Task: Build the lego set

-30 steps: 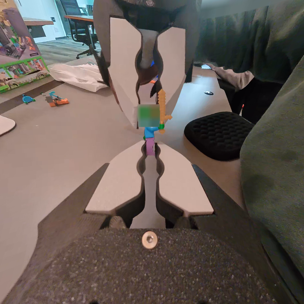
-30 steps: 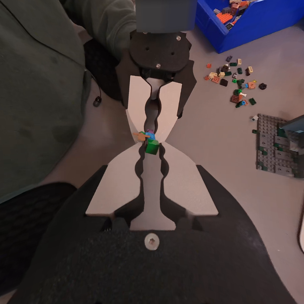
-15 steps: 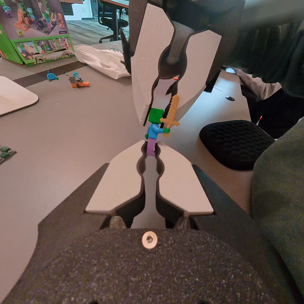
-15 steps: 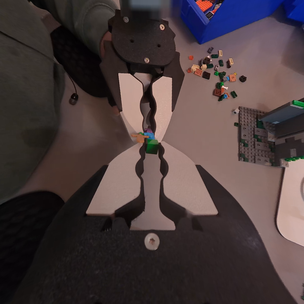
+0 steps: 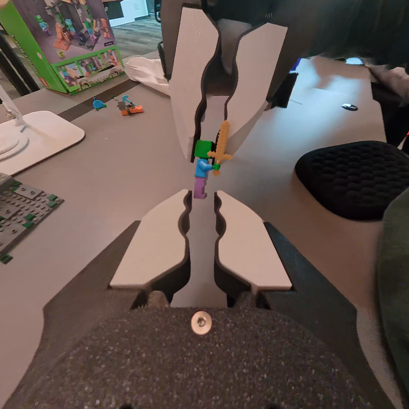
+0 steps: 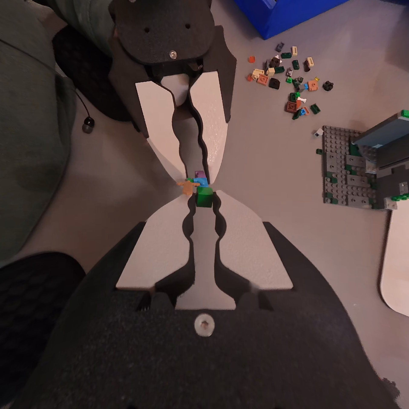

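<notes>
The small plastic minifigure (image 5: 201, 169) with green cube head, blue torso and purple legs is in mid-air above the grey table (image 5: 110, 172), carrying a tan pixelated sword (image 5: 222, 147). The right gripper (image 6: 204, 198) clamps its head. The left gripper (image 5: 201, 194) stands parted, legs just at its tips with a gap on each side.

The left wrist view alone shows a green-edged printed set box (image 5: 66, 46) and a crumpled white bag (image 5: 147, 70) toward the far edge, plus a white flat stand base (image 5: 44, 135). The right wrist view alone shows scattered loose bricks (image 6: 290, 81) and a blue bin (image 6: 285, 15).

A grey studded baseplate build (image 6: 347, 172) lies well apart. A black mesh pad (image 5: 354, 179) and a dark green sleeve (image 5: 396, 265) crowd the person's side.
</notes>
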Action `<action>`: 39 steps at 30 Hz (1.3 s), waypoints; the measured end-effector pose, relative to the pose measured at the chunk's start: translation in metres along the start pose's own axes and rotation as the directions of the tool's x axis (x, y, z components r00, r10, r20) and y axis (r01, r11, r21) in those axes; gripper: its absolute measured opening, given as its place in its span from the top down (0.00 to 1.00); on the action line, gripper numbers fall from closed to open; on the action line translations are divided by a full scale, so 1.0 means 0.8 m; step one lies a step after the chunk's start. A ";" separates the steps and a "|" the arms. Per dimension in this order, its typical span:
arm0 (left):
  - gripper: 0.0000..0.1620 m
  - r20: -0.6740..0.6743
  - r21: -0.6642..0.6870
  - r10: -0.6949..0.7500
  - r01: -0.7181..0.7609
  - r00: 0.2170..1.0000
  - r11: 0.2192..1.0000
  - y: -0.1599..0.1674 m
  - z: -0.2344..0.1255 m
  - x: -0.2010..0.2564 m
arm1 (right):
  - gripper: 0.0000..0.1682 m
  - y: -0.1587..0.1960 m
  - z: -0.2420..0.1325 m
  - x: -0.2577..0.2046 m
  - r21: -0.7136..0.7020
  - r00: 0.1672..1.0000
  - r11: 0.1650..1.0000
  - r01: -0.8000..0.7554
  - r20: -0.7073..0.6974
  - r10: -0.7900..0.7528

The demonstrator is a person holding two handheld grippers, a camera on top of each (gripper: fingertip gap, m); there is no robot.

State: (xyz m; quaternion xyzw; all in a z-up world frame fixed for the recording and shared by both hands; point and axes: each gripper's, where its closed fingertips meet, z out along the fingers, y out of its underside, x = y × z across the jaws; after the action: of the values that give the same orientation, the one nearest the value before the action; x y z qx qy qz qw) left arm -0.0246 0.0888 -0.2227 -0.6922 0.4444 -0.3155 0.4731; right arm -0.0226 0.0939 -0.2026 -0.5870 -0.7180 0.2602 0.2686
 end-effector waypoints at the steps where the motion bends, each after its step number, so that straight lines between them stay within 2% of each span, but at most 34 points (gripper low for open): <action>1: 0.89 0.015 -0.004 0.005 -0.005 1.000 1.000 0.001 0.000 -0.003 | 0.92 0.002 -0.002 0.002 -0.006 1.000 1.000 -0.006 0.001 0.006; 8: 0.92 0.089 -0.044 0.025 -0.022 0.996 0.999 0.011 -0.001 -0.021 | 0.91 0.051 -0.055 0.059 -0.178 0.997 0.982 -0.063 -0.049 0.055; 14: 0.94 0.096 -0.074 0.042 -0.035 0.994 0.997 0.021 0.003 -0.023 | 0.91 0.121 -0.121 0.168 -0.363 0.976 0.908 -0.207 -0.146 0.164; 17: 0.95 0.112 -0.090 0.059 -0.049 0.992 0.995 0.026 0.004 -0.027 | 0.91 0.161 -0.137 0.221 -0.419 0.959 0.866 -0.274 -0.183 0.215; 21: 0.96 0.198 -0.124 0.083 -0.059 0.977 0.991 0.033 0.001 -0.046 | 0.91 0.201 -0.127 0.273 -0.438 0.944 0.839 -0.324 -0.211 0.254; 26: 1.00 0.314 -0.164 0.065 -0.014 0.947 0.986 0.045 -0.007 -0.081 | 0.91 0.233 -0.101 0.306 -0.506 0.951 0.807 -0.306 -0.206 0.231; 32: 1.00 0.360 -0.166 0.066 -0.006 0.931 0.986 0.048 -0.015 -0.102 | 0.91 0.241 -0.081 0.320 -0.540 0.962 0.797 -0.271 -0.176 0.208; 39: 1.00 0.350 -0.161 0.060 -0.003 0.935 0.987 0.049 -0.016 -0.104 | 0.90 0.249 -0.076 0.320 -0.586 0.970 0.773 -0.243 -0.135 0.203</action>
State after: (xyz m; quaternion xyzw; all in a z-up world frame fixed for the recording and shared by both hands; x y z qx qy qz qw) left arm -0.0818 0.1539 -0.2562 -0.7657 0.3867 -0.1421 0.4939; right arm 0.1168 0.3843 -0.2759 -0.7306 -0.6795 0.0313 0.0595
